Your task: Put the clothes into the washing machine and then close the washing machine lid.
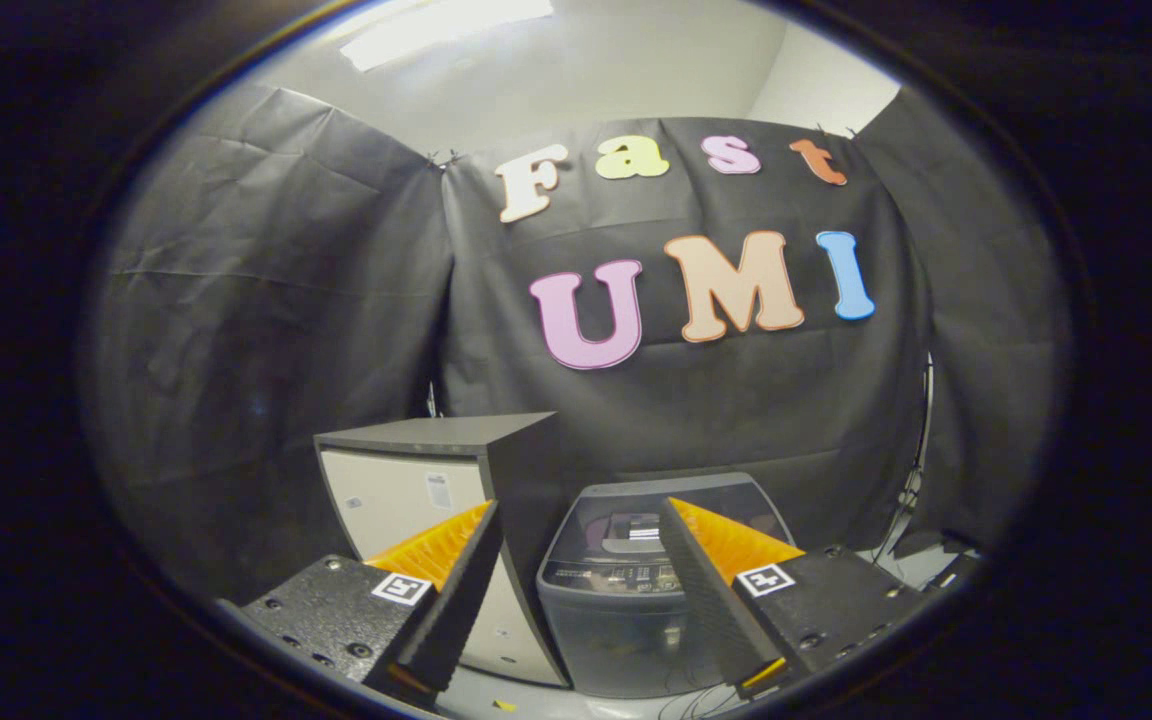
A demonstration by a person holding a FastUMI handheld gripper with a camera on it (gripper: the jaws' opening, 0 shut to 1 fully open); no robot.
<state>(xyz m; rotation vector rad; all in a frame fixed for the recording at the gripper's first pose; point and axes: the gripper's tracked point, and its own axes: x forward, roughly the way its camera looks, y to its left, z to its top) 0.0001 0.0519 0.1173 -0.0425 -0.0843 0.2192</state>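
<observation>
Grey and translucent, the washing machine (pixel 626 590) stands on the floor beyond the fingers, seen through the gap between them, lid down as far as I can tell. Just left of it stands a dark-topped cabinet (pixel 416 480). The gripper (pixel 576 545) holds its fingers apart, gripping nothing.

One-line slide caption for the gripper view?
Open gripper held empty, fingers framing the small washing machine beyond, beside a cabinet.

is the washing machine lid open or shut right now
Shut, it seems: the washing machine shows its glass lid lying flat over the top, just beyond the gripper, whose jaws stand open and empty.
</observation>
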